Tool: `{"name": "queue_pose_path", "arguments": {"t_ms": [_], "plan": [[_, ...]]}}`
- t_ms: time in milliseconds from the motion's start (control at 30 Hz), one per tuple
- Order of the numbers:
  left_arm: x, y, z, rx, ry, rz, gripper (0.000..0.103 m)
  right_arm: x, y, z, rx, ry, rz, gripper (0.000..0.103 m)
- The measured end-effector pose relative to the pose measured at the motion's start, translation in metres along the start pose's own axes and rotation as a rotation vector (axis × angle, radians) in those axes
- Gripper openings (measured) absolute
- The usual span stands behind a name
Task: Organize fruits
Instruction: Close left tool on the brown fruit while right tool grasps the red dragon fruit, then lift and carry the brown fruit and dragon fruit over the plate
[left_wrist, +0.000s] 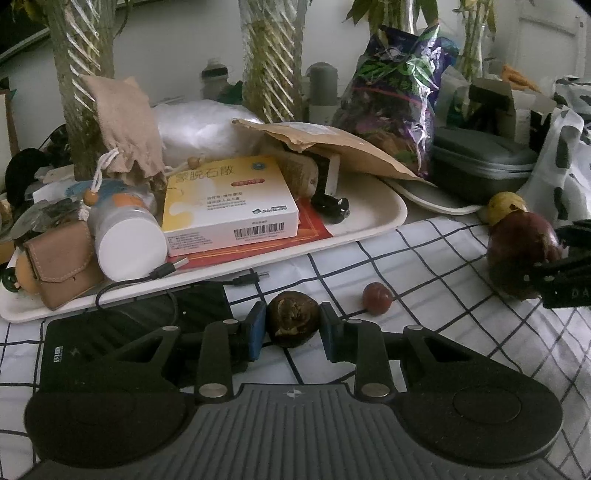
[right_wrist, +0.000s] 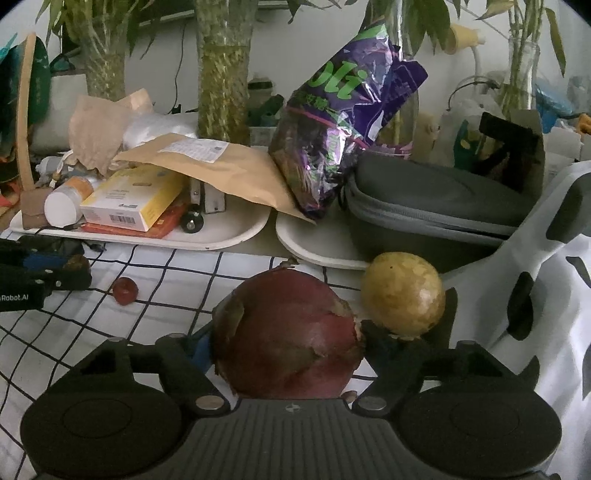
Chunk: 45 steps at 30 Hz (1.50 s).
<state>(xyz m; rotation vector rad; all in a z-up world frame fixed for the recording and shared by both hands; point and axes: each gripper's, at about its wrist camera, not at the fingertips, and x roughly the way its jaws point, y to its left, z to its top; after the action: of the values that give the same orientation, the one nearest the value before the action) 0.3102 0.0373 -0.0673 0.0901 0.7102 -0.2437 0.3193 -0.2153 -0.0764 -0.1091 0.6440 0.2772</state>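
On the left, the cream tray (left_wrist: 373, 218) is crowded: a tan pouch (left_wrist: 61, 266) at its near corner, a white bottle (left_wrist: 127, 243) lying on its side, then a yellow-and-white box (left_wrist: 229, 206) on a red card, with a brown envelope (left_wrist: 325, 147) leaning over the far end. A black cable (left_wrist: 133, 284) trails from the tray edge onto a black pad (left_wrist: 122, 325) on the checked cloth (left_wrist: 424, 258).

The left gripper (left_wrist: 293, 326) sits low over the cloth, its blue pads (left_wrist: 256, 328) clamped on a small dark brown fruit (left_wrist: 293, 323), which rests on or just above the cloth; contact underneath cannot be judged. Just right of it, a small red fruit (left_wrist: 376, 298) lies loose on the cloth.

Further right, the right gripper (right_wrist: 286, 339) has a large red fruit (right_wrist: 286, 338) between its fingers. The jaws stand wide around it; the left finger is hidden behind the fruit, so whether the pads press on it cannot be told. A yellow fruit (right_wrist: 402, 293) sits just beside the red one, behind the right finger, near a second tray (right_wrist: 314, 240) that carries a purple bag (right_wrist: 343, 122). A grey case (right_wrist: 436, 206) lies behind the yellow fruit, and a white spotted cloth (right_wrist: 535, 277) fills the right edge.
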Motion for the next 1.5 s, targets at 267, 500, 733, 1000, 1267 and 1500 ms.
{"name": "queue_pose_path", "arguments": {"t_ms": [267,500,733,1000,1267,1500], "plan": [[-0.01,-0.004,-0.001,0.009,-0.008,-0.008,0.029,-0.013,0.001,0.002,-0.002,-0.004,0.022,0.075],[-0.034,-0.003,-0.004,-0.014,-0.025,-0.007,0.029,-0.035,0.006,0.005,0.013,-0.036,0.044,0.075],[-0.058,-0.013,-0.014,-0.01,-0.026,-0.024,0.029,-0.063,0.012,-0.002,0.034,-0.053,0.066,0.075],[-0.097,-0.026,-0.026,0.001,-0.059,-0.032,0.029,-0.103,0.021,-0.013,0.047,-0.076,0.097,0.075],[-0.135,-0.037,-0.045,-0.004,-0.078,-0.045,0.029,-0.141,0.037,-0.029,0.024,-0.088,0.138,0.075],[-0.167,-0.055,-0.067,0.016,-0.084,-0.072,0.029,-0.173,0.049,-0.048,0.018,-0.087,0.167,0.075]]}}
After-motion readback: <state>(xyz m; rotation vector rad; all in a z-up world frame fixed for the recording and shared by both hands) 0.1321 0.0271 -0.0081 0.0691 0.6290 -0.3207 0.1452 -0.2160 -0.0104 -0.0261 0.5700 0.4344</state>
